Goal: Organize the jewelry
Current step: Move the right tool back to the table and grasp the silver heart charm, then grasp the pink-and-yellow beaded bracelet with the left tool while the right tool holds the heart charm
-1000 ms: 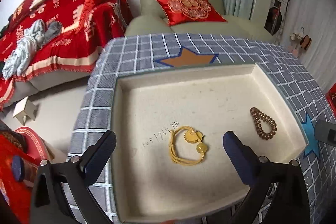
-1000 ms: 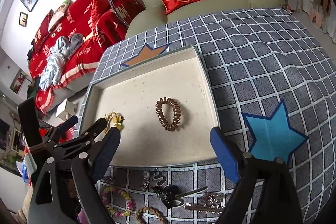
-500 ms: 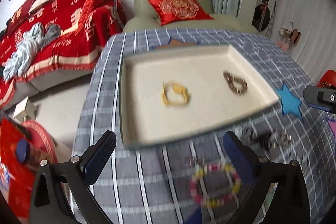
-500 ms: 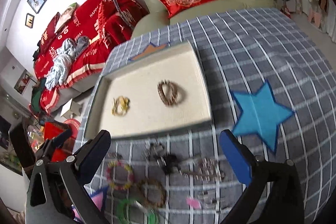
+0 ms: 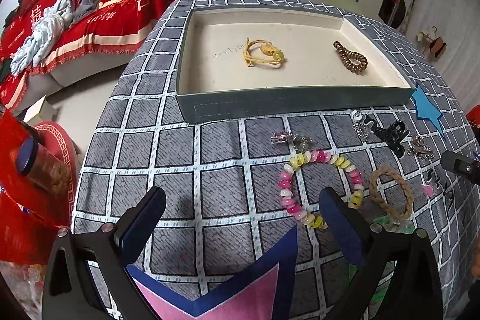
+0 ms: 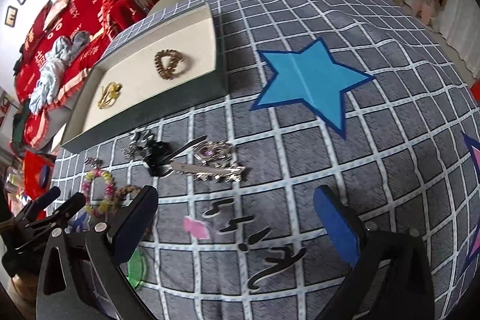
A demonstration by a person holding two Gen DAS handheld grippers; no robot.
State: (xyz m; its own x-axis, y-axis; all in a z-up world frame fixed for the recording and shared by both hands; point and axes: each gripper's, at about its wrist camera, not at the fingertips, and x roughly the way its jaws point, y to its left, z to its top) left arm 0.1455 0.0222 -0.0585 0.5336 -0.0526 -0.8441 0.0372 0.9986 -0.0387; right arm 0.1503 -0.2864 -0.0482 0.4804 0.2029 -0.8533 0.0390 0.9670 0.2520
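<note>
1. Just short of the tray (image 5: 294,102), on the checked counter (image 5: 219,152): loose jewelry in a scatter, all of it outside the tray.
2. Nearest the tray's front wall: a small silver clip (image 5: 289,138), a black hair claw clip (image 5: 391,135), and silver brooch-like pieces (image 5: 420,147) beside it.
3. Farther from the tray, toward the cameras: a pink-and-yellow coil bracelet (image 5: 318,188), with a tan braided band (image 5: 390,195) lying just beside it.
4. Left claw (image 5: 240,225): spread wide, pinching nothing, hovering over bare cloth on the near side of the tray; right finger (image 5: 340,230) overlapping the near edge of the coil bracelet in view, contact impossible to tell.
5. Right claw (image 6: 235,225): spread to its widest, nothing between the fingers, well short of the tray; silver pieces and black clip (image 6: 192,161) lying between it and the tray, apart from the fingers.
6. Under the right claw: only printed marks on the cloth and a small pink patch (image 6: 196,227).
7. Inside the tray, on its cream floor: a yellow cord bracelet (image 5: 264,53) with a pale bead near the middle, and a brown spiral hair tie (image 5: 351,57) toward the right wall, the two well apart.
8. Beside the tray's right front corner: a blue star (image 6: 312,83) printed on the counter cloth.
</note>
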